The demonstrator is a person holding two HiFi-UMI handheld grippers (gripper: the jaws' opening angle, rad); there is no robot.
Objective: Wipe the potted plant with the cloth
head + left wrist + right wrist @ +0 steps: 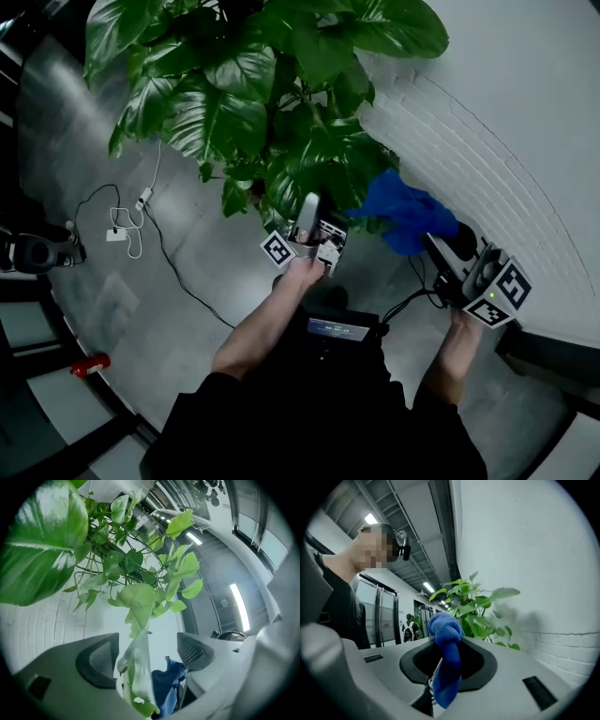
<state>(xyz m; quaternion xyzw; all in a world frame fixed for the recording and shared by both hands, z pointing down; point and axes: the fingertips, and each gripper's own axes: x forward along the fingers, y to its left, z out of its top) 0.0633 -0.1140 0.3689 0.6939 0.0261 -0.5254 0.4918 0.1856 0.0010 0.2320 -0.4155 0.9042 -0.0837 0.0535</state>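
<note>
While the right gripper [446, 651] clamps the cloth [405, 216] and the left gripper [147, 656] gapes around a leaf [136, 677], wiping could tear it; nothing braces it.

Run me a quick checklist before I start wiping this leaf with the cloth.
1. Cloth secured in the right tongs: ok. The jaws are shut on it and a wad sticks out in front.
2. Leaf lined up for support: ok. It hangs between the jaws of the left tongs.
3. Leaf held steady: not ok. The left jaws stand apart and are not clamped on it.
4. Cloth touching the leaf: cannot tell. The left gripper view shows the cloth behind the leaf, but not whether they touch.
5. Potted plant standing firm: cannot tell. Foliage hides the pot.
</note>
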